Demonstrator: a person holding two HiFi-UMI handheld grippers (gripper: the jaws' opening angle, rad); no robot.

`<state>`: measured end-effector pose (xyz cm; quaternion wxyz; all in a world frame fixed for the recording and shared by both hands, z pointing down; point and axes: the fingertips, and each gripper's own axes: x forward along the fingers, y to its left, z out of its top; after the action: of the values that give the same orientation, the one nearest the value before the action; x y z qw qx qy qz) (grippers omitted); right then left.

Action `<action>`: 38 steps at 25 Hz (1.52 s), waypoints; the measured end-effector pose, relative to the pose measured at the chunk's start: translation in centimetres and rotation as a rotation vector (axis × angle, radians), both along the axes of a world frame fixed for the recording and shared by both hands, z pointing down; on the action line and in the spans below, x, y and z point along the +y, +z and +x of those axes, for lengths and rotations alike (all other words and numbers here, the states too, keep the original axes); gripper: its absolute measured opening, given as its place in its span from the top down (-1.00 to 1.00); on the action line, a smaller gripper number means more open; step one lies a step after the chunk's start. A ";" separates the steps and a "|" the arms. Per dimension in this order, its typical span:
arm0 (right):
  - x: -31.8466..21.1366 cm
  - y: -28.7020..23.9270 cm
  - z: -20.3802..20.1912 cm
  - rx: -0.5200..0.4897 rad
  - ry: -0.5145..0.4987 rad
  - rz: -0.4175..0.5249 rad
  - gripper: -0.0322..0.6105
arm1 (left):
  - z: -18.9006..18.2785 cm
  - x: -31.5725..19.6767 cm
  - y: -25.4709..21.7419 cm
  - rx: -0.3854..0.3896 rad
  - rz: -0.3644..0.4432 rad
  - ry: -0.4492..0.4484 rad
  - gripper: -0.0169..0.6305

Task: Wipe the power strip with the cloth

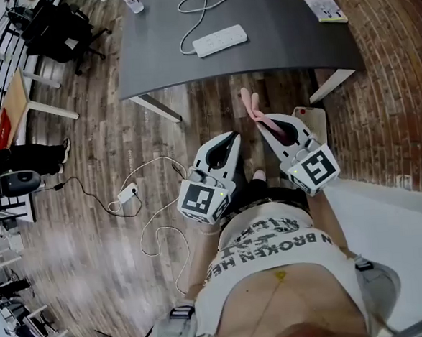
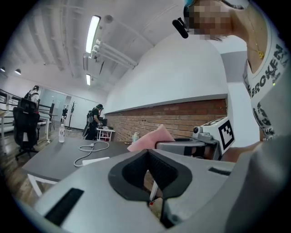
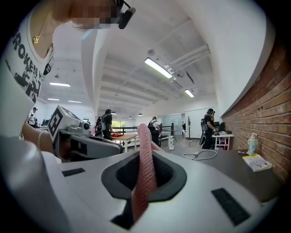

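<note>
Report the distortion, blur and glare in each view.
Head view: fisheye bows the edges of the dark grey rectangular table, wooden plank floor smears at lower left. Left gripper view: black rounded corners, long ceiling strip light blown out. Right gripper view: same vignette, pink textured cloth near the lens slightly soft.

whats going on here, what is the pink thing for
A person stands at a grey table with a gripper in each hand. The right gripper is shut on a pink cloth; the left gripper is shut and empty. The white power strip lies on the table ahead, so wiping has not started.
</note>
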<state>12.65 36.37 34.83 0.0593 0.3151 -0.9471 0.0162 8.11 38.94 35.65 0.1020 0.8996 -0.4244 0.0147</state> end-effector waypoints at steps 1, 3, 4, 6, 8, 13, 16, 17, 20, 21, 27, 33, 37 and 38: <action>-0.6 0.1 -0.2 -0.001 0.005 -0.001 0.85 | -0.2 -0.7 0.1 0.002 0.000 0.005 0.92; -2.0 0.3 -0.7 -0.003 0.016 -0.004 0.85 | -0.6 -2.2 0.4 0.009 -0.004 0.019 0.92; -2.8 0.3 -1.0 -0.002 0.021 -0.006 0.85 | -0.9 -3.1 0.5 0.014 -0.006 0.027 0.92; -4.6 0.4 -1.9 0.002 0.031 -0.008 0.85 | -1.5 -5.2 0.5 0.022 -0.008 0.046 0.92; -6.8 0.4 -2.8 0.013 0.040 -0.009 0.85 | -2.3 -7.6 0.4 0.027 -0.004 0.066 0.92; -12.4 0.2 -5.2 0.025 0.054 0.006 0.85 | -4.2 -13.7 0.1 0.027 0.011 0.111 0.92; -15.3 0.3 -7.0 0.024 0.057 0.008 0.85 | -5.4 -16.7 0.2 0.019 0.016 0.134 0.92; -16.1 0.4 -7.6 0.026 0.056 0.006 0.85 | -5.8 -17.5 0.2 0.016 0.016 0.140 0.92; -18.2 0.8 -9.5 0.027 0.051 0.004 0.85 | -7.3 -19.4 0.7 0.010 0.009 0.152 0.92; -18.8 1.0 -10.1 0.026 0.049 0.003 0.85 | -7.8 -19.9 0.9 0.007 0.005 0.153 0.92; -21.8 1.6 -13.2 0.030 0.039 -0.007 0.85 | -11.1 -22.6 1.7 0.005 -0.012 0.138 0.92; -24.3 2.0 -14.0 0.045 0.014 -0.011 0.85 | -11.6 -25.0 2.2 0.008 -0.018 0.113 0.92; -26.9 2.2 -14.2 0.032 -0.015 -0.023 0.85 | -11.4 -27.4 2.3 0.001 -0.015 0.083 0.92; -27.8 2.2 -14.2 0.033 -0.026 -0.022 0.85 | -11.4 -28.2 2.3 -0.001 -0.015 0.074 0.92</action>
<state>-1.55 8.62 37.02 0.0786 0.3023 -0.9497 0.0207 -3.25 10.75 37.99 0.1078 0.9139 -0.3907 0.0218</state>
